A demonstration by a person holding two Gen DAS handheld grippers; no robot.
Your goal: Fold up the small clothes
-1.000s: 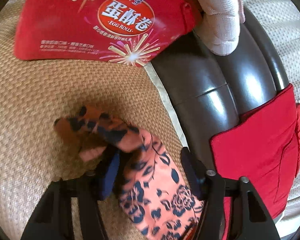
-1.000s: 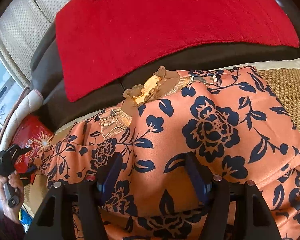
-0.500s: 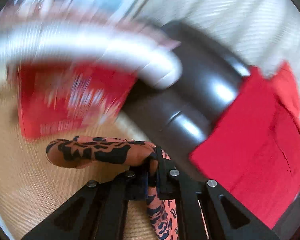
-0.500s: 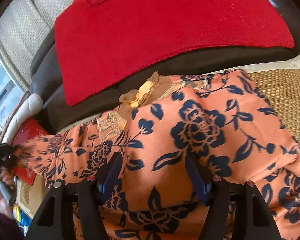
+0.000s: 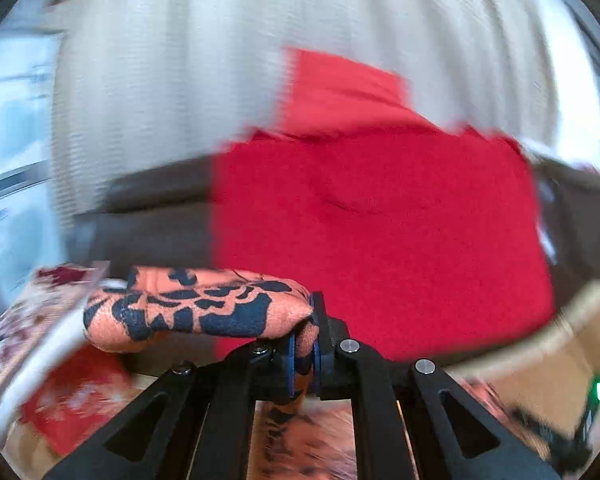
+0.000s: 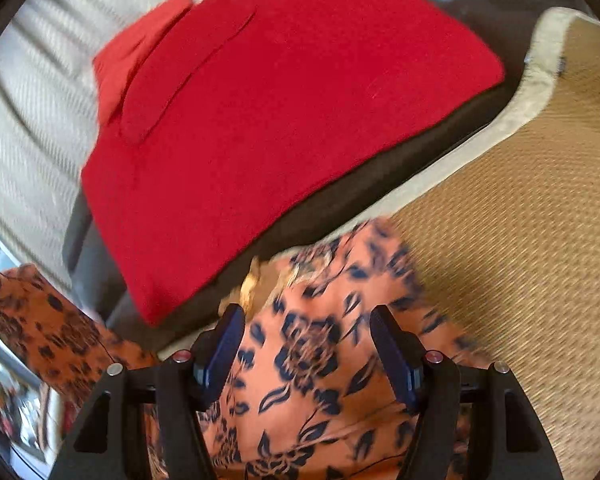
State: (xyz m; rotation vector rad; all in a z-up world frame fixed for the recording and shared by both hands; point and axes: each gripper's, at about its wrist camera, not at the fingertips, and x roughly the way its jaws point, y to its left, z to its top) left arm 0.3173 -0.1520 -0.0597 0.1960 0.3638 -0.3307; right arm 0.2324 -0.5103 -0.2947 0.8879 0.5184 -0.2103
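– Where's the floral garment [image 6: 300, 364]?
– On the woven mat [image 6: 520, 260], one end pinched tight in the left gripper [image 5: 304, 350], raised before the red cushion [image 5: 380, 220].
– The right gripper [image 6: 306, 356]?
– Jaws wide, apparently gripping nothing; it's blurry.

A dark brown sofa [image 6: 380, 184] runs along the back, its glossy upholstery catching bright highlights. A red cloth [image 6: 284, 112] is draped over its back cushion, a second, lighter red piece [image 6: 140, 48] tucked behind its upper corner. The seat is covered with a woven straw-coloured mat [image 6: 520, 248] edged in a pale cream border [image 6: 536, 80]. Behind the sofa hang off-white ribbed curtains [image 5: 228, 64], and daylight comes in from a window [image 5: 12, 128] at the left, washing that side pale blue. Much of the left wrist view is smeared with blur.
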